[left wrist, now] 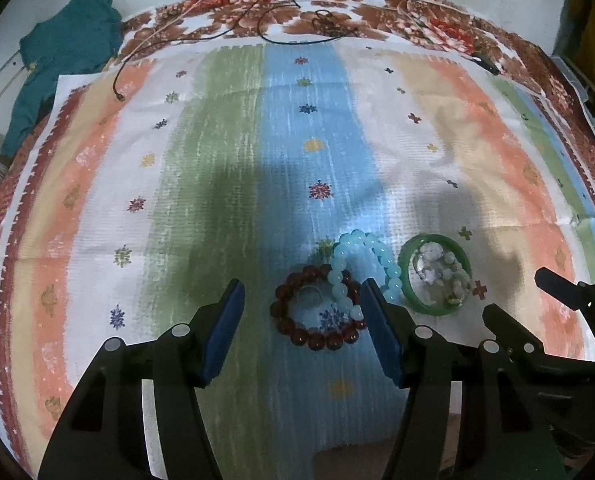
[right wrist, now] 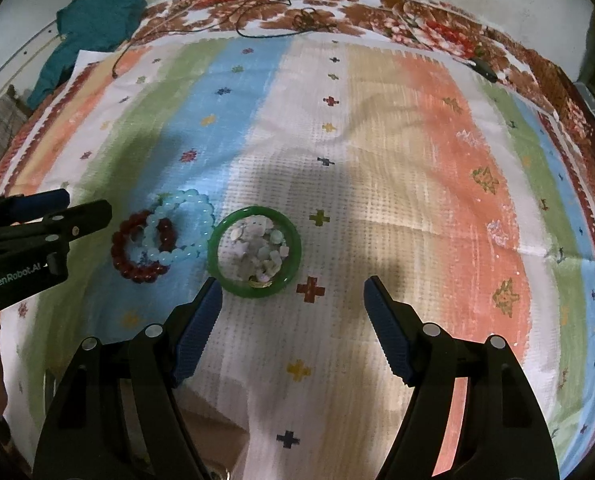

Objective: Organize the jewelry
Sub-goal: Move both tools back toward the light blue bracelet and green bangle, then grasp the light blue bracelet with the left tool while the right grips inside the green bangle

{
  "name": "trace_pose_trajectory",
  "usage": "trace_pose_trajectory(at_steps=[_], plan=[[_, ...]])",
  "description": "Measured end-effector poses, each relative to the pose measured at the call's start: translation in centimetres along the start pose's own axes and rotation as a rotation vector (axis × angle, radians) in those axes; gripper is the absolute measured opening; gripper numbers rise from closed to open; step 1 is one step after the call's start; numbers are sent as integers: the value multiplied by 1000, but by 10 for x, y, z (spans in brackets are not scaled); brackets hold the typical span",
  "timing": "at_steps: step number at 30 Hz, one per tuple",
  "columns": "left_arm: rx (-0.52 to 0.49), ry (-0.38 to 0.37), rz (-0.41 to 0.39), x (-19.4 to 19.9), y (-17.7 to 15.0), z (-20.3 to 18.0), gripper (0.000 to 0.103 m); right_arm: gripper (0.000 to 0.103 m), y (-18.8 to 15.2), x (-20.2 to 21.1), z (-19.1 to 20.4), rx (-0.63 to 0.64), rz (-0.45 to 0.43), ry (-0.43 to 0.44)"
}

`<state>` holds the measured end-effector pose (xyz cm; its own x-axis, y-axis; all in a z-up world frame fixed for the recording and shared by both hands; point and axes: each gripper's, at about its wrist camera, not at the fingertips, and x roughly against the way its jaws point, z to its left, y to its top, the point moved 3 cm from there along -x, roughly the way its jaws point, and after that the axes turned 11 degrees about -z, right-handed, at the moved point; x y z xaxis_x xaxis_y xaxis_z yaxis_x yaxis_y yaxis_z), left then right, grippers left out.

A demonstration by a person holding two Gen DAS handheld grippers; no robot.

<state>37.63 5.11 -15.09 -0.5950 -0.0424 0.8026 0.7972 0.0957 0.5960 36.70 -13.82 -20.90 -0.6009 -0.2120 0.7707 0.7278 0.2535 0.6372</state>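
Left wrist view: your left hand-held gripper (left wrist: 303,300) is spread, with the dark red bead bracelet (left wrist: 317,312) between its fingers, overlapped by the pale blue bead bracelet (left wrist: 361,268). Your right hand-held gripper (right wrist: 293,300) is spread; the green bangle (right wrist: 254,252) lies just ahead on the striped cloth (right wrist: 417,160).

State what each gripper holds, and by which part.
Nothing is held. The left gripper is open over the red bracelet; the right gripper is open near the green bangle.
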Motion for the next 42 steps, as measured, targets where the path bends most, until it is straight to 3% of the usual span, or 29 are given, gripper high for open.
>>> trace_pose_trajectory(at_steps=[16, 18, 23, 26, 34, 36, 38, 39, 42], plan=[[1, -17, 21, -35, -2, 5, 60, 73, 10, -31, 5, -8, 33, 18], [-7, -23, 21, -39, -1, 2, 60, 63, 11, -34, 6, -1, 40, 21], [-18, -60, 40, -45, 0, -7, 60, 60, 13, -41, 11, 10, 53, 32], [-47, -35, 34, -48, 0, -12, 51, 51, 13, -43, 10, 8, 64, 39], [-49, -68, 55, -60, 1, -11, 37, 32, 10, -50, 18, 38, 79, 47], [-67, -77, 68, -62, 0, -15, 28, 17, 10, -51, 19, 37, 83, 56], [-102, -68, 66, -62, 0, -20, 23, 15, 9, -52, 19, 39, 85, 61], [-113, -70, 64, -62, 0, -22, 13, 14, 9, -52, 19, 44, 83, 59], [-103, -74, 65, -63, 0, -22, 11, 12, 9, -52, 19, 52, 79, 53]])
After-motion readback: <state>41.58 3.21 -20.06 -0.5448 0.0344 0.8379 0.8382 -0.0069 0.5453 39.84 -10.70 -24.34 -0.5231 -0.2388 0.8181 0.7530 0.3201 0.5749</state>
